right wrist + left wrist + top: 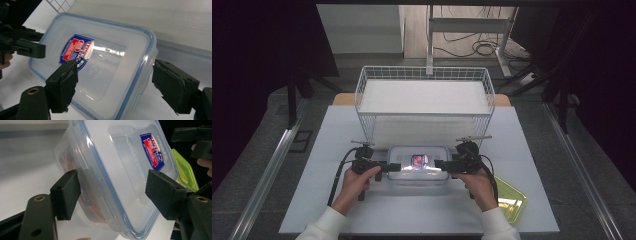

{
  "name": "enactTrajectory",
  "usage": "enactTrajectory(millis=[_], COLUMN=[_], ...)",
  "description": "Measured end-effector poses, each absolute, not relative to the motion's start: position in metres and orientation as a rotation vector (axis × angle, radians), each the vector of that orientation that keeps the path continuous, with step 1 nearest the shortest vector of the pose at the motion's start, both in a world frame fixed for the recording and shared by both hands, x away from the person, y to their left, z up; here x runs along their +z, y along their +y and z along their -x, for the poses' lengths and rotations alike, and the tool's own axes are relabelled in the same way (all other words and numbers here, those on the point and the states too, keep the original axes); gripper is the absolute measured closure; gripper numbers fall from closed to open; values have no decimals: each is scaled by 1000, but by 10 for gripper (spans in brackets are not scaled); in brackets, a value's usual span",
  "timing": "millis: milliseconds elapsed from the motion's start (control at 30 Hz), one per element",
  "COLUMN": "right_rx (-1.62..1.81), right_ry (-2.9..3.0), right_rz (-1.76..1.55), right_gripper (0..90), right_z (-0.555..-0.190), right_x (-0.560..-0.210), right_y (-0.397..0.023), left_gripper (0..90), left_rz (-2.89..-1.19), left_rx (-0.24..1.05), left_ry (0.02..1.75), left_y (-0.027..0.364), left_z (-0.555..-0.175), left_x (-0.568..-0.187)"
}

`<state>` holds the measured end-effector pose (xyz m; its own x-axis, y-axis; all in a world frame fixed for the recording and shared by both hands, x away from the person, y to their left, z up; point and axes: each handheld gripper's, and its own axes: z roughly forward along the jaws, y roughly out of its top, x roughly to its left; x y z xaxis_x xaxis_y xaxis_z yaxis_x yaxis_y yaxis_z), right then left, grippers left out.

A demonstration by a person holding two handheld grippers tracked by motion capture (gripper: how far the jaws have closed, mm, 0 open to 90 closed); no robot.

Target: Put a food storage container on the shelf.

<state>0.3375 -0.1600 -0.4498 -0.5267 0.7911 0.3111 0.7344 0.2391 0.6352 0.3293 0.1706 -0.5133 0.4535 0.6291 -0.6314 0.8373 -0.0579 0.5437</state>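
At the table's six o'clock edge, a lidded container [418, 166] is flanked by both grippers. The left gripper [112, 192] is held open around its nine o'clock end. The right gripper [113, 82] is likewise open at three o'clock

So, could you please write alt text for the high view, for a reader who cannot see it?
A clear lidded food container with a red and blue label sits on a white table, flanked at each end by a person's left hand-held gripper and right hand-held gripper. An empty white wire basket stands behind it, and a green lid lies at the near right.

Lidded clear container [418, 166], table front
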Motion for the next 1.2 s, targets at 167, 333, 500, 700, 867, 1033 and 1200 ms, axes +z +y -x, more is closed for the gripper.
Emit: enactTrajectory(millis=[167, 333, 500, 700, 867, 1033, 1200], right_rx=[1155, 1147, 1141, 1134, 1138, 1145, 1178], right_ry=[2413, 2430, 2447, 2470, 2481, 2494, 2530], right_rz=[-1516, -1546, -1568, -1596, -1611, -1629, -1683], right_gripper=[210, 210, 213, 207, 201, 200, 194], right_z=[-344, -349, -353, -357, -358, -362, -366], right_x=[-453, -458, -463, -468, -471, -472, -476], right_y=[-161, -161, -160, -161, -160, -162, -165], left_gripper=[305, 306, 307, 309, 309, 309, 309], left_rz=[-1779, -1790, -1795, -1799, -1801, -1799, -1800], left_rx=[-254, -236, -223, -213, -208, -208, -206], left_ry=[1241, 1233, 1229, 1226, 1223, 1223, 1223], left_y=[170, 170, 169, 169, 169, 169, 169], left_z=[-325, -323, -321, -319, -319, -319, -319], left_x=[-511, -510, -509, -508, -508, -509, -509])
